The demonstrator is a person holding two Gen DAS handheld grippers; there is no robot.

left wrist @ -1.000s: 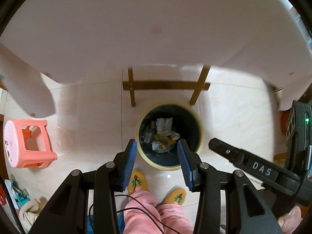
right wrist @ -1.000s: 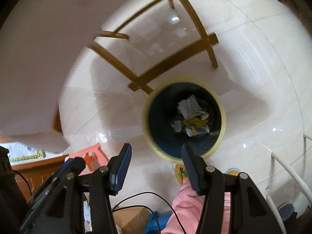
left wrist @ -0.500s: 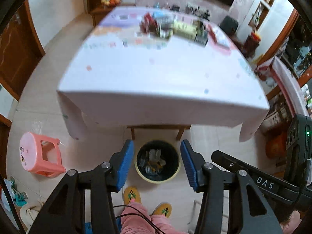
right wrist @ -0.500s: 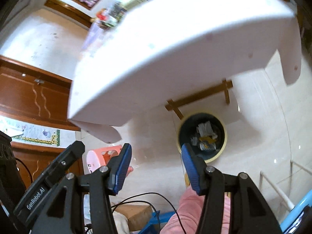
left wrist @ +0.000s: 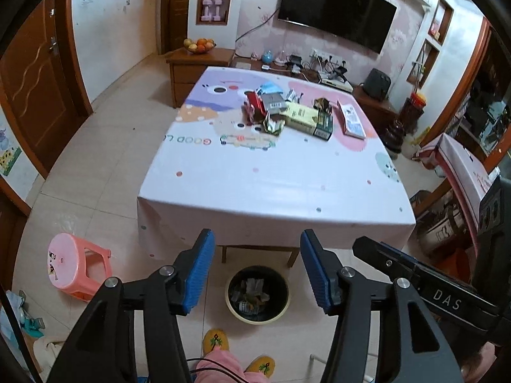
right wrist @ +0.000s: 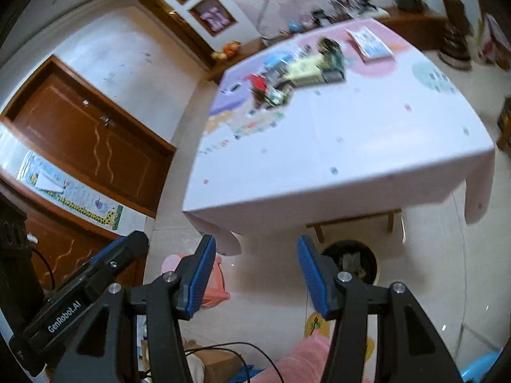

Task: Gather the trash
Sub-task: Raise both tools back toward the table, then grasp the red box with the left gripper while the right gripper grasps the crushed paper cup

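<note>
A black trash bin (left wrist: 257, 293) with a yellow rim stands on the floor under the table's near edge, holding several wrappers; it also shows in the right wrist view (right wrist: 351, 260). A pile of trash (left wrist: 287, 111), boxes and wrappers, lies at the far middle of the table (left wrist: 274, 185); in the right wrist view the pile (right wrist: 297, 73) is blurred. My left gripper (left wrist: 257, 269) is open and empty, high above the bin. My right gripper (right wrist: 255, 277) is open and empty, left of the bin.
A pink plastic stool (left wrist: 76, 265) stands on the floor left of the table. A flat printed packet (left wrist: 351, 119) lies at the table's far right. A wooden cabinet with a fruit bowl (left wrist: 198, 44) and a TV stand are behind the table. My slippered feet (left wrist: 217, 341) are by the bin.
Both grippers have risen and tilted up from looking down into the bin; the table top and its pile of trash have come into view. Both stay open and empty.
</note>
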